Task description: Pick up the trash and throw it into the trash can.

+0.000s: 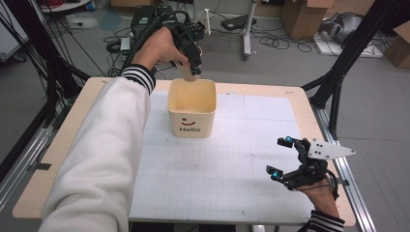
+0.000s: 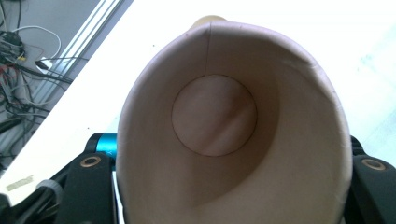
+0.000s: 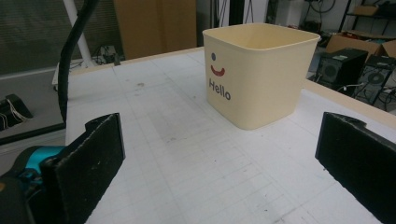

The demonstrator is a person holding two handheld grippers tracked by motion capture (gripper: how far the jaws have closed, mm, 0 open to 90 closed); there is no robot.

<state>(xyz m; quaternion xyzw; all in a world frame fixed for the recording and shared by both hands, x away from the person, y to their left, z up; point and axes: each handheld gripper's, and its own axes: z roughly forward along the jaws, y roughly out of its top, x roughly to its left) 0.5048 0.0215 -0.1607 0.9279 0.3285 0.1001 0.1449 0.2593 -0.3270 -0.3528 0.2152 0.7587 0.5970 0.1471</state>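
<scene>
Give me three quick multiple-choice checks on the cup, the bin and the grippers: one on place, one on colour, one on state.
1. Where is the paper cup?
A. Above the far rim of the bin
B. Flat on the mat by the right gripper
C. On the floor

2. What colour is the curved mouth printed on the bin?
A. Blue
B. Red
C. Green

3. How does the right gripper stand?
A. Shut on the cup
B. Shut on the bin's rim
C. Open, holding nothing

Answers:
1 A: the high view shows the left gripper holding the cup just over the bin's far edge.
2 B: the right gripper view shows a red curve above the word Hello.
3 C: its fingers stand wide apart with bare mat between them.
</scene>
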